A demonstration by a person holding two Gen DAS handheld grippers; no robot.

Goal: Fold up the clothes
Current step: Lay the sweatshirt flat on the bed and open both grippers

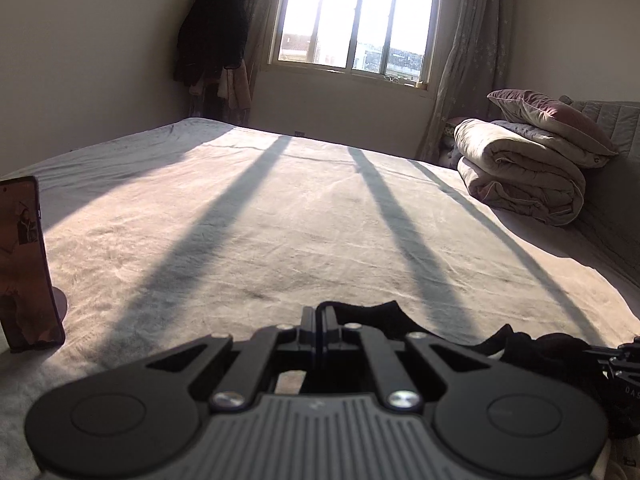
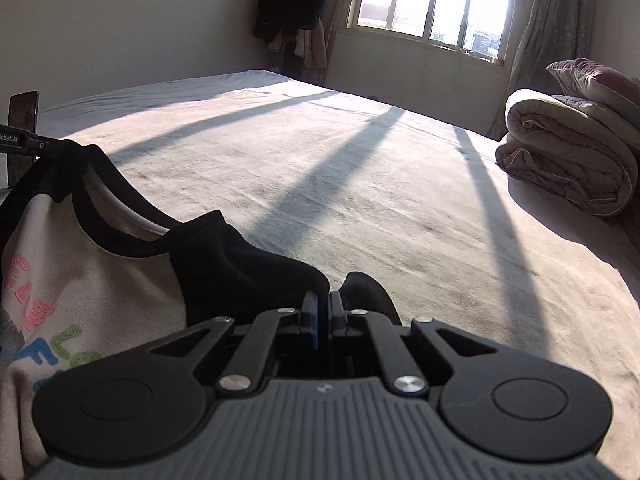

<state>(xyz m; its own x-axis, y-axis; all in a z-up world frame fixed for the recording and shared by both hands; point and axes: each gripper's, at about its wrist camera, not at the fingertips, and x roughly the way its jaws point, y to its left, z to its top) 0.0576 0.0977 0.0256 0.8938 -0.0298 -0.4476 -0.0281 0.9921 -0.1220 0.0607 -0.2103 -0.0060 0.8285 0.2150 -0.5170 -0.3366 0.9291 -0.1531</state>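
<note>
A cream T-shirt [image 2: 80, 280] with coloured letters, a black collar band and black sleeves hangs between my two grippers above the bed [image 1: 280, 220]. My left gripper [image 1: 320, 314] is shut, with black fabric [image 1: 372, 312] of the shirt bunched at its tips. In the right wrist view the left gripper [image 2: 48, 147] pinches the shirt's shoulder near the collar. My right gripper [image 2: 325, 300] is shut on the black sleeve [image 2: 240, 264]. Most of the shirt's lower part is hidden below the gripper bodies.
A phone on a stand [image 1: 24, 264] sits at the bed's left edge. Folded quilts and a pillow [image 1: 520, 176] are stacked at the right side. Beyond the bed are a bright window [image 1: 356, 16] and dark clothes [image 1: 212, 28] hanging in the corner.
</note>
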